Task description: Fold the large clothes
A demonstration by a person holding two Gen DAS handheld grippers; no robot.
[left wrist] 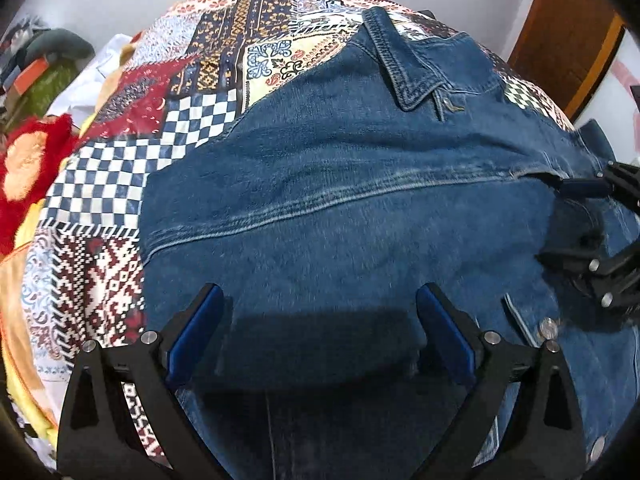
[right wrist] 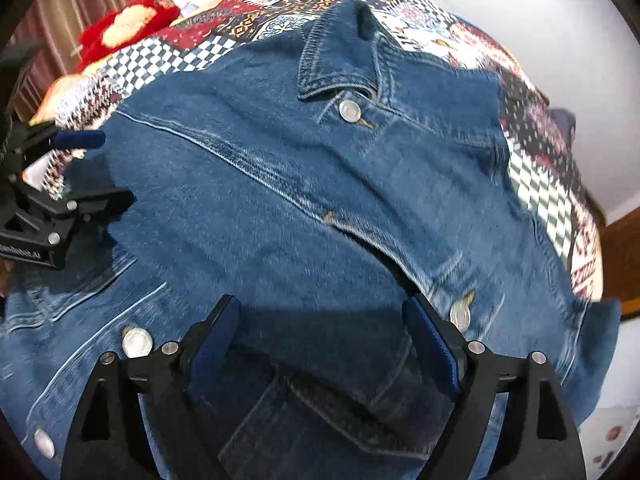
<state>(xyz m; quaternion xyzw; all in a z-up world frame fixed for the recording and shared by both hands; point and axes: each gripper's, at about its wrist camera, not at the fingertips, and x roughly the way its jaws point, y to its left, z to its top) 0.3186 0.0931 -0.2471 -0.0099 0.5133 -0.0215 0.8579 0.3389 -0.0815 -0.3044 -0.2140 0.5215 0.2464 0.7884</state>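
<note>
The blue denim jacket (right wrist: 320, 200) is lying spread on the patchwork bedcover (left wrist: 160, 152), filling the centre and lower part of both frames, while the left claw (left wrist: 316, 328) and the right claw (right wrist: 320, 340) are hovering wide open above it, gripping nothing.

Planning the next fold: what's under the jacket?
The jacket lies on a patchwork bedspread, which shows around its collar end and sides. Whatever is directly beneath the denim is covered, so unseen.
</note>
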